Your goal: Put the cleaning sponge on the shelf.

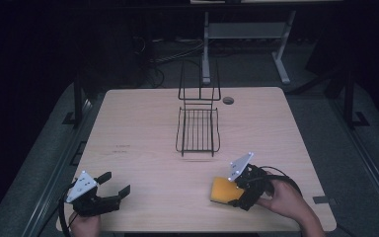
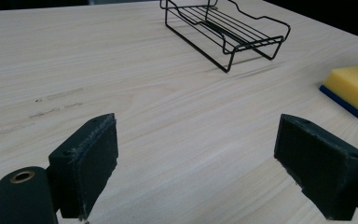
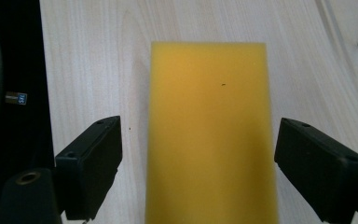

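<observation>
A yellow sponge [image 1: 220, 189] with a blue underside lies flat on the wooden table [image 1: 143, 123] near the front right. My right gripper [image 1: 234, 191] is open and straddles it. In the right gripper view the sponge [image 3: 209, 130] runs lengthwise between the jaws, with a gap on each side, and the gripper [image 3: 207, 156] hangs just above it. My left gripper [image 1: 115, 183] is open at the front left over bare wood with nothing between its fingers. In its own view the left gripper [image 2: 200, 154] faces the sponge [image 2: 354, 88] at the right edge.
A black wire rack [image 1: 197, 129] with a tall wire back stands at the table's middle rear, also seen as the rack [image 2: 228, 32] ahead of the left gripper. A round cable hole [image 1: 228, 100] sits behind it. Dark floor, cables and desk legs [image 1: 206, 49] lie beyond the table.
</observation>
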Action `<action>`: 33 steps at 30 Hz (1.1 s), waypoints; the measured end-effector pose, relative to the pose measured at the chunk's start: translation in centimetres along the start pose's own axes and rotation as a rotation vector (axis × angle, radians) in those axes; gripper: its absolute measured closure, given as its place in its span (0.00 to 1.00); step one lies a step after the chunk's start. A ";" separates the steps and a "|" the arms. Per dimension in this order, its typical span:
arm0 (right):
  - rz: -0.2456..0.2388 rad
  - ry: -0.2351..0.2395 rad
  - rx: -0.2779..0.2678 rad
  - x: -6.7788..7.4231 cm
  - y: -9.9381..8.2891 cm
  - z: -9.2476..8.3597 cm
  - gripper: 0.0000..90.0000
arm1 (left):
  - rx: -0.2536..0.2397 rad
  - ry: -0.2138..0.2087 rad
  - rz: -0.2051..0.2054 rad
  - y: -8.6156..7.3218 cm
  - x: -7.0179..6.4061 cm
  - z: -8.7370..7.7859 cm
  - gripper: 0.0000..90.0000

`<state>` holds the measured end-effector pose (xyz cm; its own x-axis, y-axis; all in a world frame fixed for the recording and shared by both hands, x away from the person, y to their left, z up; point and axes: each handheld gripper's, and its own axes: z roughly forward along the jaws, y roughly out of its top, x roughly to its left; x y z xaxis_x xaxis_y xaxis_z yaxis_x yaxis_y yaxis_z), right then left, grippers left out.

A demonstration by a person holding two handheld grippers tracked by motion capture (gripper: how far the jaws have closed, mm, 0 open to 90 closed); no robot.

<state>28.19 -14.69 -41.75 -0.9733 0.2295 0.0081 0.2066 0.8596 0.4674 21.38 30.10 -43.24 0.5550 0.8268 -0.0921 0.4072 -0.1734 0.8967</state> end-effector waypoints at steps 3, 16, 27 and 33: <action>-0.003 -0.002 0.014 -0.1 0.2 0.4 0.16 | 0.000 0.000 0.000 0.0 0.0 0.0 0.14; -0.013 -0.004 0.058 -0.4 0.9 1.2 0.16 | -0.002 -0.003 -0.004 0.0 0.0 -0.1 0.14; -0.008 0.000 0.087 -0.7 0.9 2.0 0.16 | -0.009 -0.005 -0.010 0.0 0.0 -0.1 0.14; -0.002 0.004 0.098 -0.7 0.8 2.4 0.16 | -0.005 -0.005 -0.009 0.0 0.0 -0.1 0.14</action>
<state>29.28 -13.06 -43.49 -0.9740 0.2262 0.0105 0.2133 0.9008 0.3783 21.33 30.18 -43.22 0.5551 0.8255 -0.1019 0.4083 -0.1637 0.8981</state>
